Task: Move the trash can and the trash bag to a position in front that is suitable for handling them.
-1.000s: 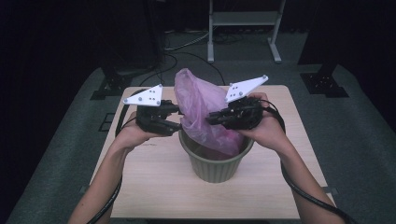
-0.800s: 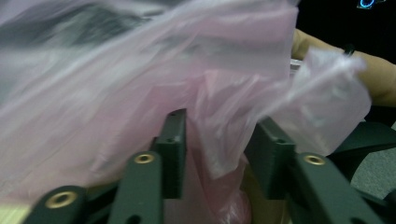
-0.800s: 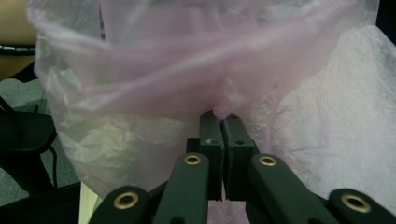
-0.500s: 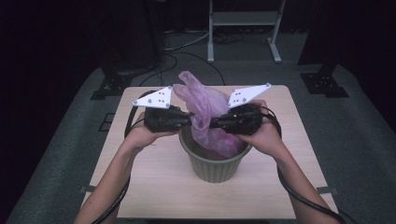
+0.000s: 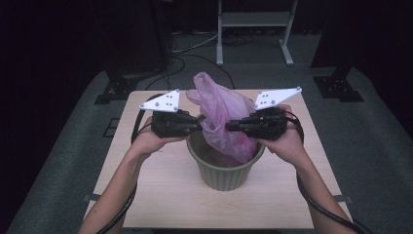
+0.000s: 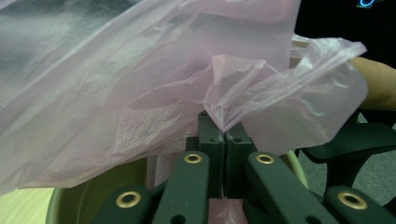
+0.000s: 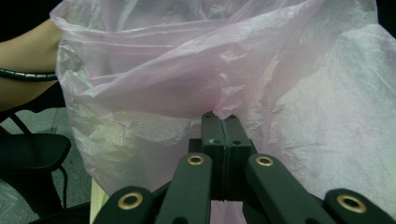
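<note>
Both grippers have dropped lower and drawn inward over the last second; the thin pink plastic bag now sags deeper into the ribbed olive-green plastic bin at frame centre. Your left gripper has its jaws fully closed, pinching a fold of the bag's edge; your right gripper is likewise clamped on the film. Judgement: lining of the bin is underway, but the mouth is not yet spread over the rim. Pale wooden table beneath.
</note>
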`<act>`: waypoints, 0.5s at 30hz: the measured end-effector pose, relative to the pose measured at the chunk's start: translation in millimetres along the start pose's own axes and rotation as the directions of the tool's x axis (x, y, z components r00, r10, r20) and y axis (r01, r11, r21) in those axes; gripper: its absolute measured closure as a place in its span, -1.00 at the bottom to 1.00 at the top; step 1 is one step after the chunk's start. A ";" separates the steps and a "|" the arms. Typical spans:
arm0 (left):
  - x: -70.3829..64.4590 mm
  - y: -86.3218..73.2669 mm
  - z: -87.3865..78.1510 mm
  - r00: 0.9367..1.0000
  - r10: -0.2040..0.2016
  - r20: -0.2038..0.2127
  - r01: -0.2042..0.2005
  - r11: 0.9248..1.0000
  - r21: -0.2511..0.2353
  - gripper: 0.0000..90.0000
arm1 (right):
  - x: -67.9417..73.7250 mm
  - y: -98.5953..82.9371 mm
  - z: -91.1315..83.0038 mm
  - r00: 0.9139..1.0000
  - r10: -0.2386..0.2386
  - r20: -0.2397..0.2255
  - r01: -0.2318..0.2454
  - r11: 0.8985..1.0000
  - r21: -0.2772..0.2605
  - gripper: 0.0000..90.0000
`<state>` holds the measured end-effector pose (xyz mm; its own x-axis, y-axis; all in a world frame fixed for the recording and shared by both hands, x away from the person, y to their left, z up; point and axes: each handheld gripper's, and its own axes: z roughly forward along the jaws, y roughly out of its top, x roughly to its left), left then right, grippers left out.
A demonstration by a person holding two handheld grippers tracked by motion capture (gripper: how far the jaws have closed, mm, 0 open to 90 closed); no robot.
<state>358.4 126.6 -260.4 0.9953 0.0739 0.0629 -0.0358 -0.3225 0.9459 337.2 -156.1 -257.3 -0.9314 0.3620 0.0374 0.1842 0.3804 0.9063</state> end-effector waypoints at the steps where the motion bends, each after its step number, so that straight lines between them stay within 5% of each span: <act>1: 0.3 0.1 1.5 1.000 -0.005 0.012 0.005 1.000 0.001 0.86 | -0.5 -0.8 -0.4 1.000 0.002 0.001 -0.002 1.000 -0.002 1.00; 5: 1.4 1.6 10.4 0.999 -0.029 0.024 0.029 0.999 0.021 0.34 | -1.7 -4.1 0.4 1.000 0.007 -0.013 -0.007 1.000 -0.003 1.00; 7: 2.0 2.2 13.5 0.999 -0.032 0.042 0.031 0.999 0.021 0.26 | 0.8 -4.5 4.1 1.000 -0.004 -0.023 0.004 1.000 0.019 1.00; 10: 1.5 3.2 17.1 0.998 -0.025 0.054 0.024 1.000 0.018 0.37 | 3.9 -4.4 9.0 0.999 -0.018 -0.030 0.019 0.999 0.034 1.00; 15: 1.0 4.7 17.5 0.999 -0.016 0.030 0.015 1.000 0.023 0.85 | 6.6 -4.0 13.0 0.999 -0.028 -0.039 0.030 0.998 0.046 1.00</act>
<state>360.8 108.7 -261.5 0.9980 0.0509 0.0381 -0.0184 -0.3425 0.9393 334.4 -144.1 -266.2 -0.9477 0.3178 0.0286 0.1710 0.4300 0.8865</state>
